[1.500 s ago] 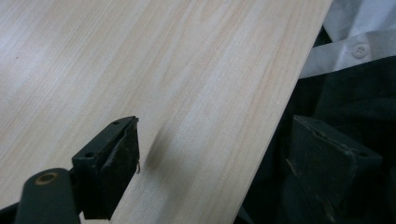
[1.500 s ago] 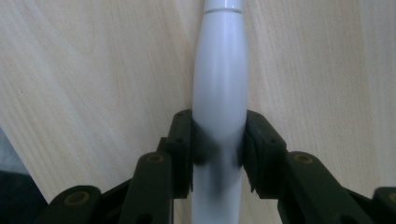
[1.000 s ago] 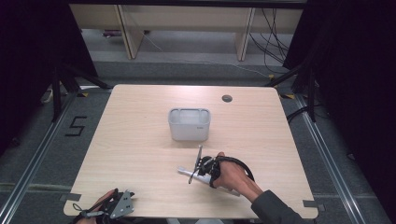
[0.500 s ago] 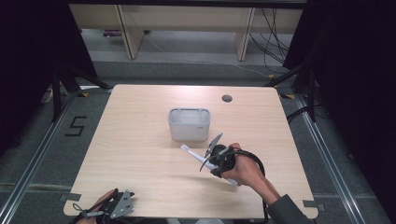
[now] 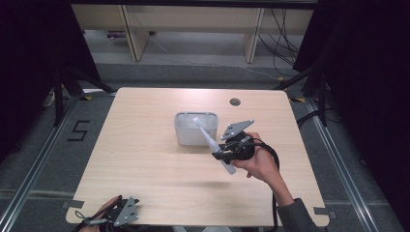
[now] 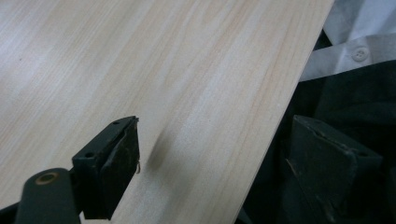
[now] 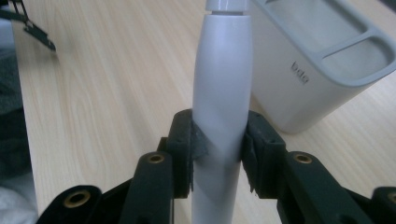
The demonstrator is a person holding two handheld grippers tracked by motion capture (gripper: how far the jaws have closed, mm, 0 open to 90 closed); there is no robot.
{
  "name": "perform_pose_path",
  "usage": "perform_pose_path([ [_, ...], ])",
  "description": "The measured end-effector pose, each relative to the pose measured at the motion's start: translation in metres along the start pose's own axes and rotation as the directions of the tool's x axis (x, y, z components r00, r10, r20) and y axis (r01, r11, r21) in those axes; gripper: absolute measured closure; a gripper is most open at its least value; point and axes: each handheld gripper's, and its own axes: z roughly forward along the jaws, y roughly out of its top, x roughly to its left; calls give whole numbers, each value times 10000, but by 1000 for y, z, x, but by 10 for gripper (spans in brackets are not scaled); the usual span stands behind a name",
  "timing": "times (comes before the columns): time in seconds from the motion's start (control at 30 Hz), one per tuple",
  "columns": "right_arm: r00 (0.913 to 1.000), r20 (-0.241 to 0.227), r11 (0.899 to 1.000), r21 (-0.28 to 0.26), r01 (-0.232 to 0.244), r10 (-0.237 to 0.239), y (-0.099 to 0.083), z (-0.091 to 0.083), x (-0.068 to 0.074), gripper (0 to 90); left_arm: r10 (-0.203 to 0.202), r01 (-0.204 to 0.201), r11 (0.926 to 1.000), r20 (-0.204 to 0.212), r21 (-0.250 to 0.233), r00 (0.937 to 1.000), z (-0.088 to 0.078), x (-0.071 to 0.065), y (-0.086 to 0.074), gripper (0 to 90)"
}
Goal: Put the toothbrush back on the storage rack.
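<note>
A white electric toothbrush (image 5: 212, 144) is held off the table, tilted, its brush head up over the front rim of a grey holder (image 5: 186, 136). My right gripper (image 5: 224, 153) is shut on the thick handle, just right of and in front of the holder. In the right gripper view both pads press on the toothbrush handle (image 7: 223, 84), and the holder (image 7: 299, 88) stands close on the right, its compartments open at the top. My left gripper (image 5: 122, 212) rests at the table's front left edge. Its jaws stand wide apart over the edge, and my left gripper (image 6: 215, 126) has nothing between them.
The light wooden table (image 5: 145, 159) has a round cable hole (image 5: 235, 102) at the back right. A wooden shelf frame and cables lie on the floor beyond it. A person's dark and white clothing (image 6: 355, 51) is just past the front edge.
My right gripper has lifted the toothbrush from low over the table, moved it back and right toward the holder, and tilted the brush head up over the rim. The left gripper stayed still.
</note>
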Motion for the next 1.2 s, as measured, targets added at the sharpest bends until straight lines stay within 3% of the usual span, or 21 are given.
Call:
perform_pose_path([
  [0.2, 9986, 80, 9892, -1376, -510, 526, -1, -5, -11, 665, -20, 20, 10000, 17, 14, 10000, 1, -1, 0, 164],
  [0.47, 9964, 542, 9747, -2175, -523, 655, 0, -6, -20, 665, -7, 7, 10000, -50, -24, 10000, -1, 0, 1, 164],
  [0.5, 9950, 743, 9682, -2460, -464, 666, 0, -8, -22, 665, -84, 84, 10000, -30, -43, 10000, -1, -1, 1, 164],
  [0.6, 9937, 672, 9599, -2720, -680, 895, 1, -9, -24, 665, -23, 22, 10000, -32, -72, 10000, -1, -1, 1, 165],
  [0.63, 9919, 744, 9517, -2973, -766, 1030, 1, -9, -27, 665, 9, -9, 10000, -44, -56, 10000, -1, 0, 1, 164],
  [0.8, 9884, 960, 9431, -3227, -807, 1174, 4, -10, -33, 665, -28, 28, 10000, -47, -74, 10000, -1, -1, 0, 165],
  [0.83, 9855, 986, 9370, -3355, -978, 1382, 5, -9, -33, 665, -34, 34, 10000, -60, -58, 10000, -1, 0, 1, 164],
  [0.87, 9862, 1110, 9352, -3453, -779, 1231, 6, -10, -35, 665, -28, 28, 10000, -58, -43, 10000, -1, 0, 1, 164],
  [1.03, 9826, 1100, 9221, -3742, -987, 1498, 10, -11, -40, 665, -70, 70, 10000, -110, -37, 9999, -1, 1, 0, 165],
  [1.07, 9800, 1164, 9157, -3880, -1049, 1616, 11, -10, -41, 665, -32, 31, 9999, 62, 150, 10000, -3, 2, 1, 165],
  [1.1, 9782, 1085, 9146, -3852, -1231, 1773, 12, -10, -41, 665, -29, 29, 10000, -221, 1, 9998, -3, 0, 0, 165],
  [1.13, 9797, 1195, 9114, -3991, -1009, 1608, 14, -9, -45, 665, 10, -10, 10000, -178, 18, 9998, -3, 1, 0, 165],
  [1.2, 9788, 1240, 9100, -4024, -1004, 1628, 16, -8, -47, 665, -22, 22, 10000, -143, 10, 9999, -3, 1, 0, 165],
])
